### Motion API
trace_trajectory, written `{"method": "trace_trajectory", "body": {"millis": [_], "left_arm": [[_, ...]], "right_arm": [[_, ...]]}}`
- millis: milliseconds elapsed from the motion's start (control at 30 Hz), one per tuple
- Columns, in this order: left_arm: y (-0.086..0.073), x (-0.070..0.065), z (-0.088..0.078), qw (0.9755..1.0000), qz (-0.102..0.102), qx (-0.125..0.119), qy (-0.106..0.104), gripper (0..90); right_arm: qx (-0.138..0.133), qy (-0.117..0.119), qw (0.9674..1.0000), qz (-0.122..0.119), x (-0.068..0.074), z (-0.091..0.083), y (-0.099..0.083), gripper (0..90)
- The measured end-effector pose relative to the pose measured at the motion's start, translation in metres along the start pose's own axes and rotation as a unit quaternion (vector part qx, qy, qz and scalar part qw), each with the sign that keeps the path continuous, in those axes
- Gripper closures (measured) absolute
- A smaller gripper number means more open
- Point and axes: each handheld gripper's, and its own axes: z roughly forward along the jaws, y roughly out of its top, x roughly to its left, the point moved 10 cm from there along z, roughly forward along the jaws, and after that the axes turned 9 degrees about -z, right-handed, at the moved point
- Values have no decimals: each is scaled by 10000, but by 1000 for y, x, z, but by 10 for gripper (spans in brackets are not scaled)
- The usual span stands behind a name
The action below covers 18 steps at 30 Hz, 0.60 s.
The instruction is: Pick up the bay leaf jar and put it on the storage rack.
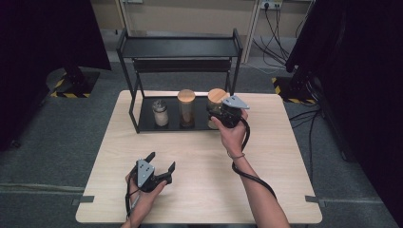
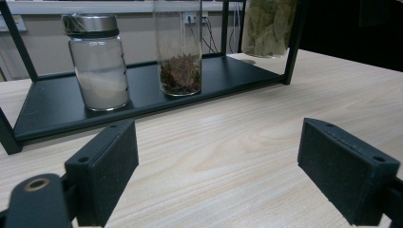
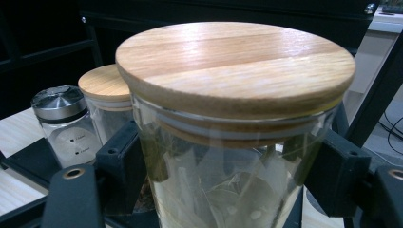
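Three unlabelled jars, right tongs (image 3: 228,161) gripping leaf jar (image 3: 228,190)

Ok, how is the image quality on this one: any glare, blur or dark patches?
High view: soft overall, table evenly lit, dark curtains at both sides. Left gripper view: left claw and steel-lidded jar sharp, background pale. Right gripper view: wooden lid sharp with mild sheen, reflections on the leaf jar held in the right claw, rack behind dark.

A pale wooden tabletop (image 1: 199,190) is standing on grey floor (image 1: 43,166); black curtains (image 1: 43,33) are hanging at both sides, and cables (image 1: 275,28) are trailing from a wall socket (image 1: 271,4).
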Motion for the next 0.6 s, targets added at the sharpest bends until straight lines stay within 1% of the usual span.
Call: {"method": "trace_trajectory", "body": {"millis": [400,600], "left_arm": [[0,0,0,10000,2,4,-9,130],[0,0,0,10000,10,-7,-11,130]], "right_arm": [[77,-44,10000,28,-5,13,0,253],[163,-81,9998,62,-8,21,-4,253]]}}
